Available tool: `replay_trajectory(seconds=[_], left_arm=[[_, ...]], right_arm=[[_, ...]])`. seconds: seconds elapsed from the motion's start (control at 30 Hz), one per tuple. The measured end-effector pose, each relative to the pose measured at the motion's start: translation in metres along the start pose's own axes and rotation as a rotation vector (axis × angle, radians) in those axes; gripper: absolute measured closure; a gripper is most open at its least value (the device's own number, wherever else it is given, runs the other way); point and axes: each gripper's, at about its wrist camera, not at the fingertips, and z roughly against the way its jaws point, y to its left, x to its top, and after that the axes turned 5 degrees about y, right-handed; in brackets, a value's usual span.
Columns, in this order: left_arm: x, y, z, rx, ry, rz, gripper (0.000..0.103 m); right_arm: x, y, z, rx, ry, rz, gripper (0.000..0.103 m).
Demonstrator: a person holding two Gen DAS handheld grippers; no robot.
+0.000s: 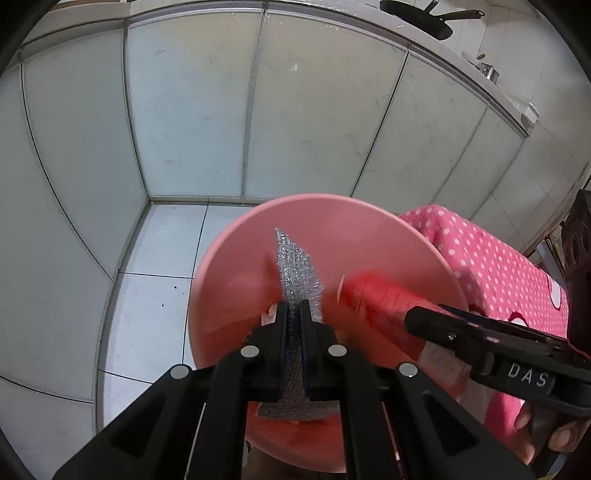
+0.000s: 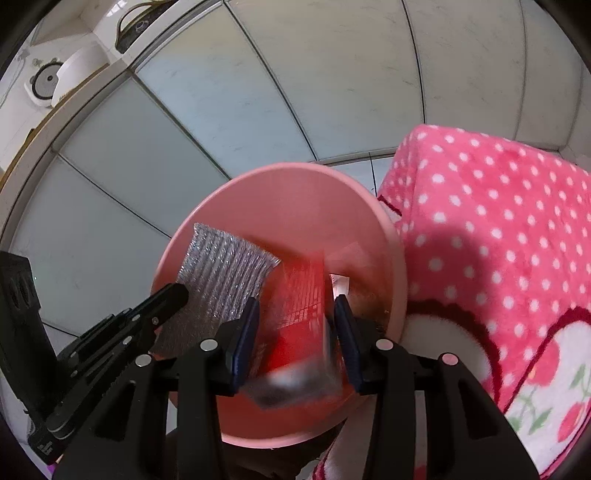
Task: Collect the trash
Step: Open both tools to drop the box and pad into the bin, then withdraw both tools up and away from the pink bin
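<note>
A pink round bin [image 1: 236, 266] stands on the floor; it also shows in the right wrist view [image 2: 295, 192]. My left gripper [image 1: 294, 308] is shut on a silver foil bubble wrapper [image 1: 297, 266] and holds it over the bin's mouth; the wrapper also shows in the right wrist view [image 2: 225, 269]. My right gripper [image 2: 297, 310] holds a red packet [image 2: 301, 295] between its pads over the bin; the packet is motion-blurred. The red packet also shows in the left wrist view [image 1: 373, 295], sticking out of the right gripper [image 1: 417, 315].
A pink polka-dot cloth [image 2: 495, 236] covers a surface right of the bin [image 1: 491, 266]. Pale cabinet doors [image 1: 192, 122] stand behind. White floor tiles [image 1: 147, 295] lie left of the bin. A black frying pan [image 1: 417, 14] sits on the counter above.
</note>
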Motion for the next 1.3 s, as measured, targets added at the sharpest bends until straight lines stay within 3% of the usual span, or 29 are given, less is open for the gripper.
replay_trajectory(seconds=[0.4,0.53,0.73,0.83,0.97,1.3], left_arm=[[0.002,-0.002,0.005,0.004,-0.001,0.016,0.094],[0.003,-0.003,0.012,0.010,-0.013,0.019,0.080],[0.003,-0.008,0.032,0.007,-0.047,0.023,0.075],[0.001,-0.011,0.045,0.005,-0.071,0.022,0.064],[-0.002,-0.014,0.060,-0.003,-0.092,0.019,0.064],[-0.022,-0.030,0.099,-0.010,-0.130,0.010,0.058]], right_arm=[[-0.008,-0.010,0.013,0.012,-0.029,0.010,0.060],[-0.014,-0.011,0.023,0.016,-0.042,0.016,0.060],[-0.022,-0.010,0.039,0.018,-0.068,0.040,0.060],[-0.028,-0.010,0.049,0.014,-0.087,0.056,0.060],[-0.034,-0.010,0.062,0.011,-0.112,0.075,0.060],[-0.072,-0.013,0.111,-0.072,-0.267,0.148,0.060]])
